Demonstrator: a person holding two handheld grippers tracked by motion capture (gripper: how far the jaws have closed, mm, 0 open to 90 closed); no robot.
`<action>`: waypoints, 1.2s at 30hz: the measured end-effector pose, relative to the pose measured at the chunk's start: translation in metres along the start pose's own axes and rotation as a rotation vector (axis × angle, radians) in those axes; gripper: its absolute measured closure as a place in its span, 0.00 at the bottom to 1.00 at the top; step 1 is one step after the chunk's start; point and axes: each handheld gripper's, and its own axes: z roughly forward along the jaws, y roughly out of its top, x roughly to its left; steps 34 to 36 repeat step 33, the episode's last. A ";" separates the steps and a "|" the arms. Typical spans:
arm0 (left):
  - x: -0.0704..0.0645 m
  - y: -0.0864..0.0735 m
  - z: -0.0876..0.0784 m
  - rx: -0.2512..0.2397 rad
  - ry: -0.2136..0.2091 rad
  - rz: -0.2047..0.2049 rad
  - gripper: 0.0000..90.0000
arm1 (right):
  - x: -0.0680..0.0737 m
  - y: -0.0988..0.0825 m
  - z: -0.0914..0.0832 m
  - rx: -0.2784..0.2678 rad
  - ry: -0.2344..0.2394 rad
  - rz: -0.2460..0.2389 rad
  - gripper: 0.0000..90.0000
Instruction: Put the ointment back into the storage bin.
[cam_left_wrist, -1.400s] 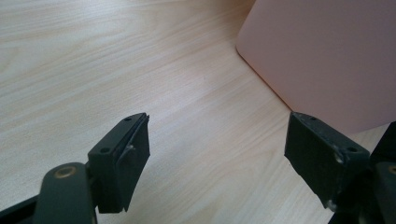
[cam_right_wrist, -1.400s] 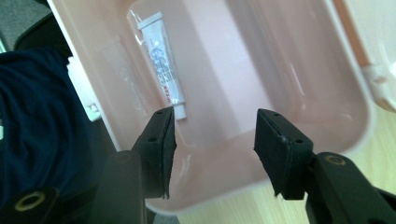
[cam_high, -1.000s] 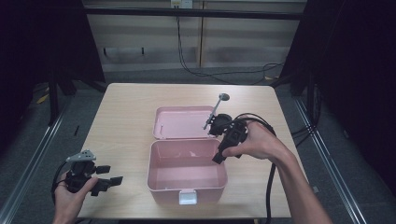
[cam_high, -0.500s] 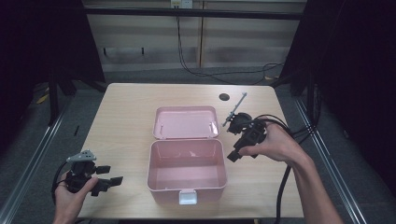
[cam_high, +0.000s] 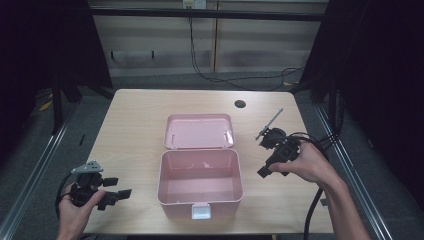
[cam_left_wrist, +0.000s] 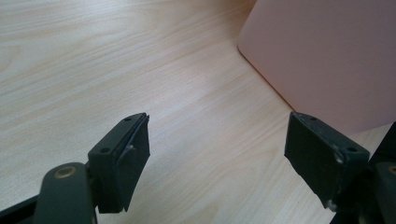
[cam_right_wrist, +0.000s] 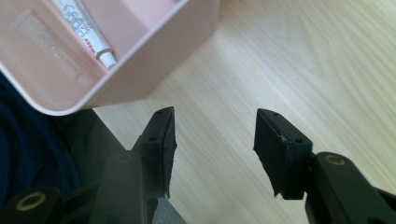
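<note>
Showing unreadable print: white tube (cam_right_wrist: 88, 32), pink box (cam_right_wrist: 154, 60).

I see bare tabletop (cam_high: 135, 125) left, right and beyond the open pink box (cam_high: 200, 182); its raised lid (cam_high: 199, 131) blocks mid-table.

Pale wood-grain tabletop (cam_high: 135, 125), smooth, with a soft satin sheen. Pink plastic storage box (cam_high: 200, 186) and hinged lid (cam_high: 199, 131), smooth and matt. Glossy white tube (cam_right_wrist: 84, 29) inside. Black matt plastic gripper pads (cam_left_wrist: 123, 161), slightly scuffed at edges.
</note>
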 end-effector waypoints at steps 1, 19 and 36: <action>0.000 0.000 0.000 0.000 0.001 -0.001 0.25 | -0.002 -0.003 0.002 -0.006 -0.003 0.011 0.55; 0.000 -0.001 -0.001 -0.006 0.003 -0.008 0.25 | -0.019 -0.045 0.030 -0.091 0.002 0.167 0.53; 0.001 -0.002 0.000 0.000 0.005 -0.018 0.25 | -0.032 -0.075 0.068 -0.123 -0.060 0.286 0.49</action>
